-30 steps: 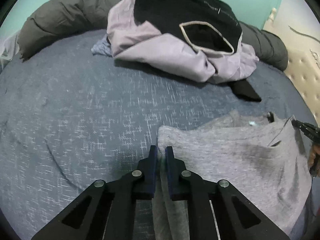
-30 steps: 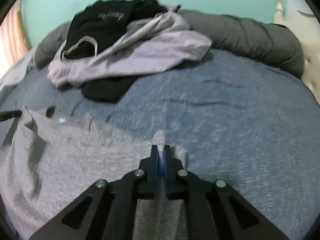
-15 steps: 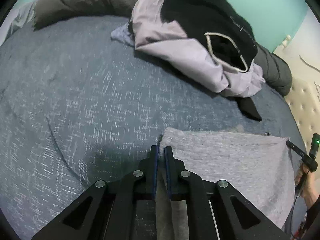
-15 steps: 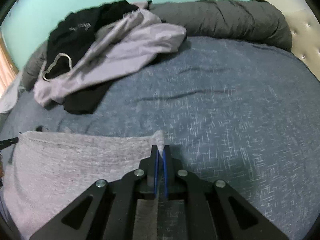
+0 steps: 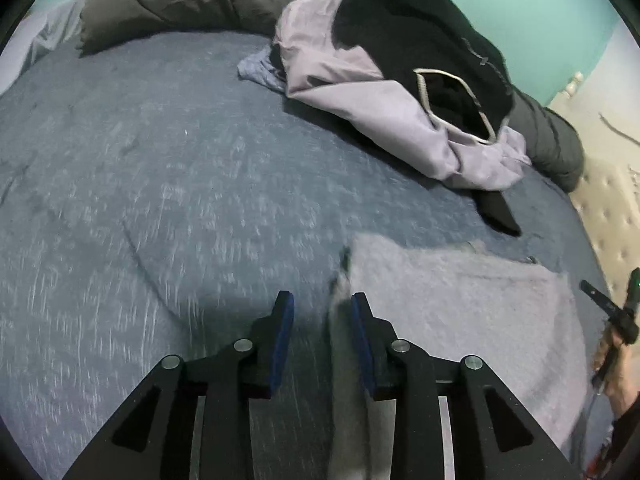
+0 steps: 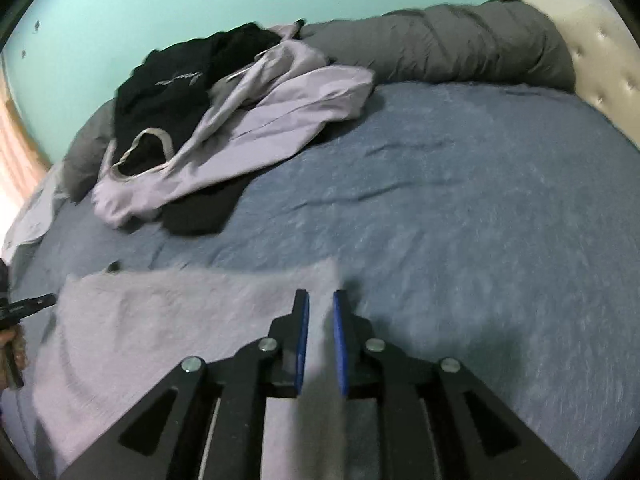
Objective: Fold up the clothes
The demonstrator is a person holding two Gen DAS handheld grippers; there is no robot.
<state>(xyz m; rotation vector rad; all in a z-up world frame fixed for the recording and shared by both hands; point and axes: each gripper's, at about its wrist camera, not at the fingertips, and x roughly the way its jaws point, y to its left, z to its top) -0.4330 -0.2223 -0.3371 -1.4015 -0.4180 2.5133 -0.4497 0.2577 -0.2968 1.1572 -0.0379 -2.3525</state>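
Left wrist view: grey garment (image 5: 460,300) spread flat on bed (image 5: 160,200).
Left gripper (image 5: 320,304) and right gripper (image 6: 320,300) opening, released, cloth edge loose between jaws.

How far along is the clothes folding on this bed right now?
Early. The grey garment lies spread flat on the bed. Both the left gripper and right gripper are opening, letting go of its corners. The heap of black and lilac clothes remains unfolded.

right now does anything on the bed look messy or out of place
Yes: a heap of unfolded clothes, a black top slumped over a lilac garment, sits crumpled at the far side of the bed. The grey garment in front lies flat.
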